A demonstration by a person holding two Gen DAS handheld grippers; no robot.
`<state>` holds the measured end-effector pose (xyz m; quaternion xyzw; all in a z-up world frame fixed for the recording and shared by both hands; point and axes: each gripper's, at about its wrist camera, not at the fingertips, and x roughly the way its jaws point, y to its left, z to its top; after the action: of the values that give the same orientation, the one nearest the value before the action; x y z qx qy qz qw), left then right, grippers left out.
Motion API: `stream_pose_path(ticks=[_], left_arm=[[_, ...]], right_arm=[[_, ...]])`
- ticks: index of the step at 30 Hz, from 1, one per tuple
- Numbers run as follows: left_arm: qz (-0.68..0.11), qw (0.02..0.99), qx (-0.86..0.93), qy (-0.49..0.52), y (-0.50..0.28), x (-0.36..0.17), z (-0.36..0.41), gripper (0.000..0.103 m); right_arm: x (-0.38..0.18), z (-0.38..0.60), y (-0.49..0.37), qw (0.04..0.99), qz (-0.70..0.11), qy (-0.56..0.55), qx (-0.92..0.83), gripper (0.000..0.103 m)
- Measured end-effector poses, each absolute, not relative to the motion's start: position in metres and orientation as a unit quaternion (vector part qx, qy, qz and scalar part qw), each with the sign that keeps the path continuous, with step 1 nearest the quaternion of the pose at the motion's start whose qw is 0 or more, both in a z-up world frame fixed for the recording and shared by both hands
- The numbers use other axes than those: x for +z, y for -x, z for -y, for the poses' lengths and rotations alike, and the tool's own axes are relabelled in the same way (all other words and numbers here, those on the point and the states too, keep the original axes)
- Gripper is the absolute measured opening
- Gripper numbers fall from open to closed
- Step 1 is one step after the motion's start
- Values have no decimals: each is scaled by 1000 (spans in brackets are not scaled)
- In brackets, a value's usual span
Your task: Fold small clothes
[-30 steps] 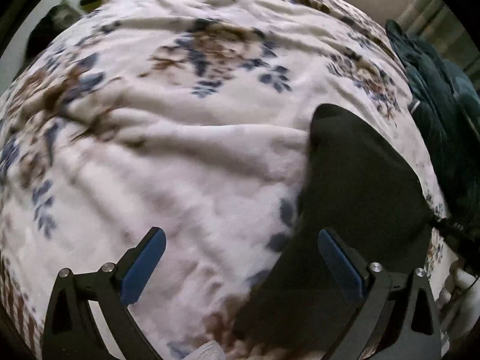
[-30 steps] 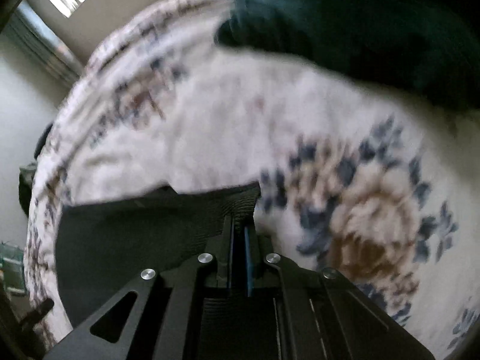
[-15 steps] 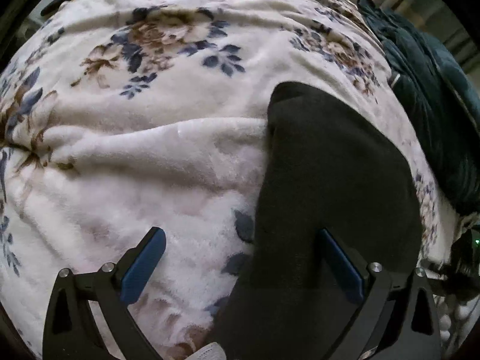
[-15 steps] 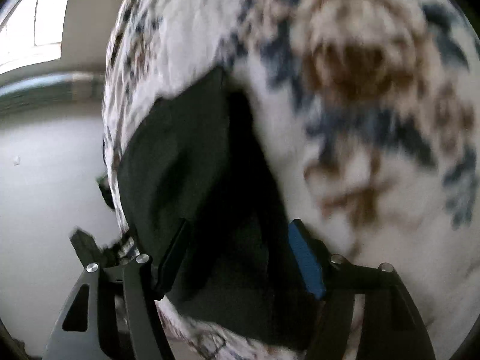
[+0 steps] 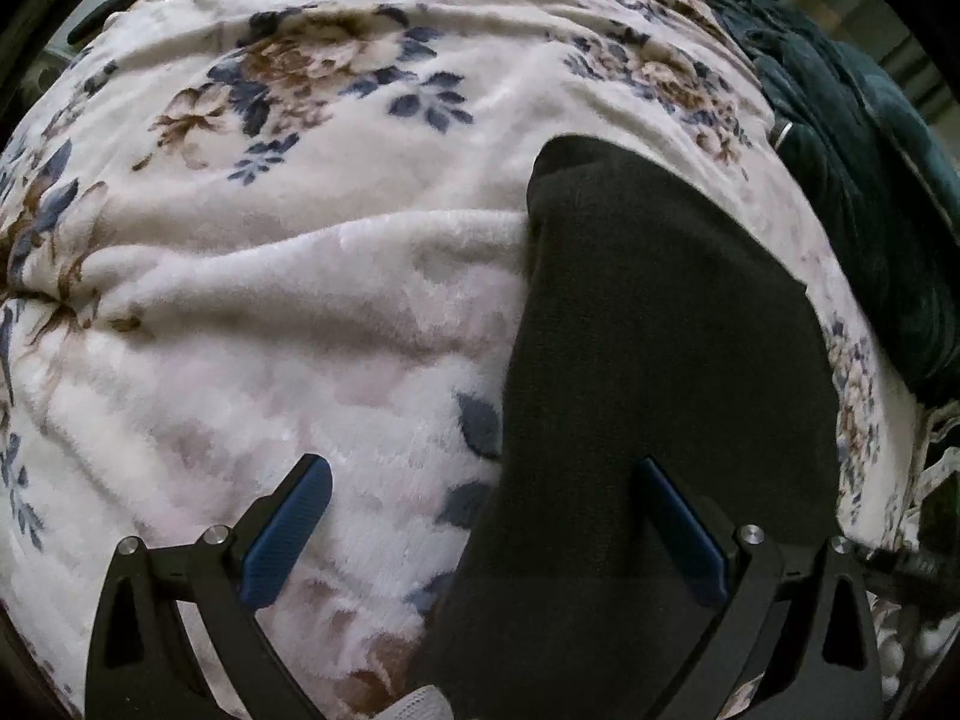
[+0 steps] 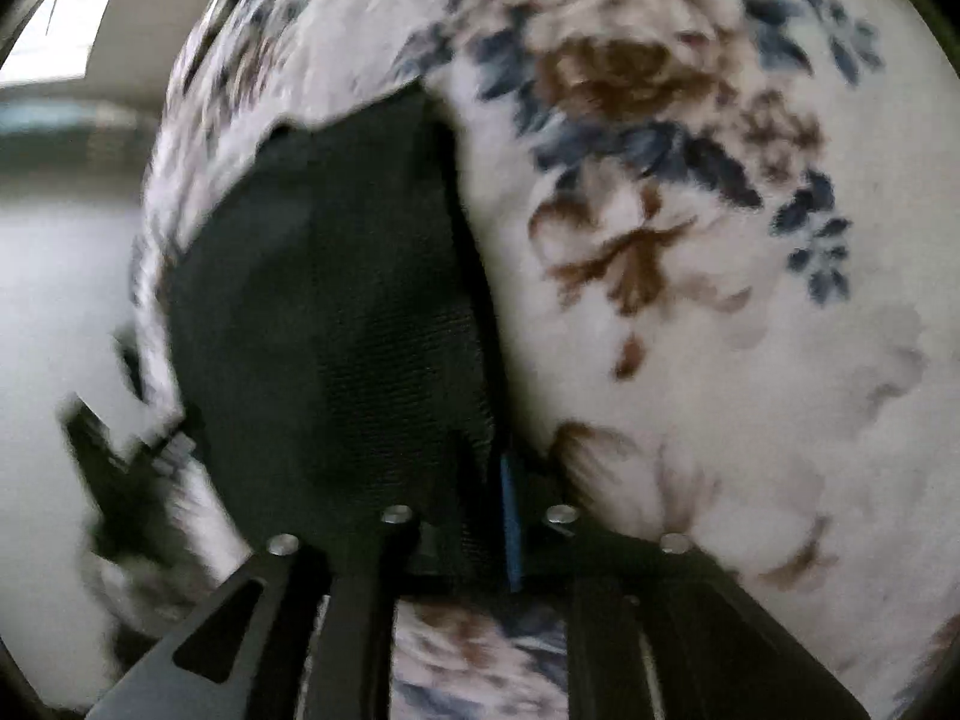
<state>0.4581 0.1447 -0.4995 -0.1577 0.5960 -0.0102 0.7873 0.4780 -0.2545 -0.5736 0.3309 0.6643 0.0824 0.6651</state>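
A small black garment (image 5: pixel 660 372) lies flat on a floral fleece blanket (image 5: pixel 300 300). My left gripper (image 5: pixel 480 516) is open and empty, just above the garment's near left edge; its right finger (image 5: pixel 678 516) is over the black cloth and its left finger (image 5: pixel 288 516) over the blanket. In the right wrist view the same black garment (image 6: pixel 336 312) lies to the left, and my right gripper (image 6: pixel 492 492) is shut on its near edge, the cloth pinched between the blue pads.
A dark teal garment pile (image 5: pixel 858 180) lies at the blanket's far right. A dark object (image 5: pixel 114 9) sits at the bed's far left edge. The blanket's edge (image 6: pixel 162 252) and the floor beyond show in the right wrist view.
My right gripper opened half a second ago and has now shut on the garment's edge. The left gripper stays open and has shifted only slightly.
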Motion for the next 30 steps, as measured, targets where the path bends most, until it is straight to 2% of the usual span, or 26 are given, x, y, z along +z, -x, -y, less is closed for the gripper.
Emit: stream_pose_path(ticks=[1, 2, 3, 7, 13, 14, 15, 16, 17, 18, 19, 23, 30], left_arm=[[-592, 789, -17, 164, -459, -500, -146, 103], [-586, 791, -27, 173, -461, -501, -147, 103], [-580, 793, -40, 181, -462, -502, -147, 103], [-593, 761, -112, 236, -476, -527, -141, 103], [-585, 766, -144, 226, -487, -528, -124, 103], [-577, 773, -149, 220, -486, -523, -119, 94], [-571, 776, -156, 216, -485, -519, -114, 81], [-574, 775, -157, 211, -486, -517, -109, 58], [-574, 778, -150, 206, -486, -513, -106, 41], [-572, 780, -149, 207, -485, -510, -107, 29], [-566, 779, -152, 221, -484, -505, -109, 23], [-556, 785, -154, 226, -481, -484, -109, 21], [-539, 789, -173, 241, -509, -446, -106, 20]], right_arm=[[-573, 263, -480, 670, -646, -356, 88, 52], [-575, 275, -483, 677, -617, -387, 101, 76], [-581, 280, -486, 674, -610, -402, 107, 82], [-628, 270, -511, 619, -614, -456, 178, 83], [-634, 222, -538, 586, -605, -465, 274, 83], [-633, 213, -540, 584, -609, -460, 277, 82], [-633, 207, -539, 589, -613, -452, 272, 77], [-633, 198, -543, 594, -616, -446, 263, 52], [-632, 191, -542, 600, -626, -432, 249, 31], [-630, 189, -540, 607, -627, -425, 238, 30], [-627, 188, -537, 614, -624, -424, 234, 24], [-598, 183, -527, 647, -604, -404, 231, 20], [-535, 195, -538, 681, -576, -388, 234, 19]])
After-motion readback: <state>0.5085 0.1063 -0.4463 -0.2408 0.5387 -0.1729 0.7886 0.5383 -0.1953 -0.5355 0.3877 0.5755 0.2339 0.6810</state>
